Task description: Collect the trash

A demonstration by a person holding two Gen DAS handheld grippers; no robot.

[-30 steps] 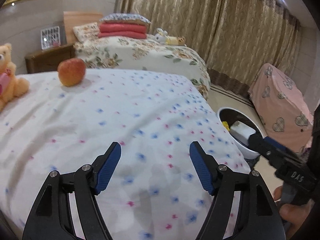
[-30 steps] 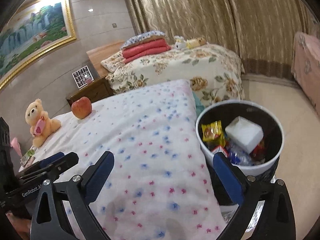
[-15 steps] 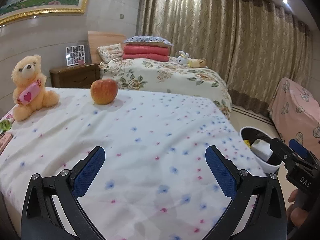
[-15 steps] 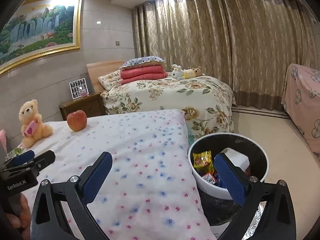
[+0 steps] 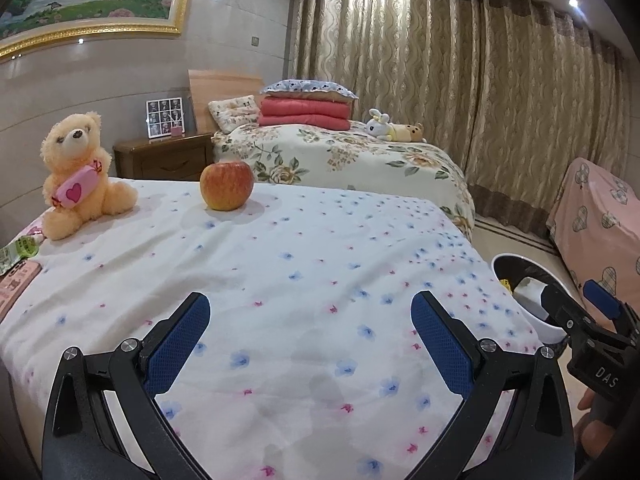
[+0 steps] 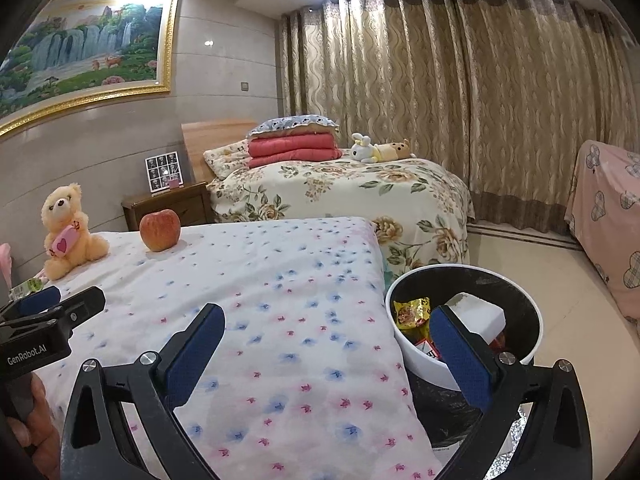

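A bedroom, seen from two cameras mounted on hand-held grippers above a table draped in a white cloth [image 5: 304,264] printed with small blue and pink flowers.

The left gripper [image 5: 310,340] hangs over the near part of the cloth, its blue-padded jaws spread wide with only bare cloth between them. The right gripper [image 6: 326,344] is likewise wide apart and empty; one of its fingers lies over the cloth, the other in front of the trash bin [image 6: 532,356].

The bin is white with a black liner and stands on the floor just beside the table's right edge. Inside it lie a yellow snack wrapper [image 6: 410,312] and a white foam block [image 6: 478,314]; the right gripper's finger covers much of the other contents, which are too jumbled to name. From the left camera only a slice of the bin shows, partly behind the right gripper.

At the far end of the cloth sit an apple [image 5: 227,185] and a cream teddy bear [image 5: 78,184] holding a pink heart candy, near each other but apart. At the table's left edge a green packet [image 5: 18,252] and a pink flat item [image 5: 16,284] are cut off by the frame, so their full shape cannot be made out.

Behind are a floral bed [image 5: 352,160] with folded red blankets, a wooden nightstand [image 5: 164,158] and tan curtains [image 5: 460,72]. A hand shows only in part at each frame's lower corner.
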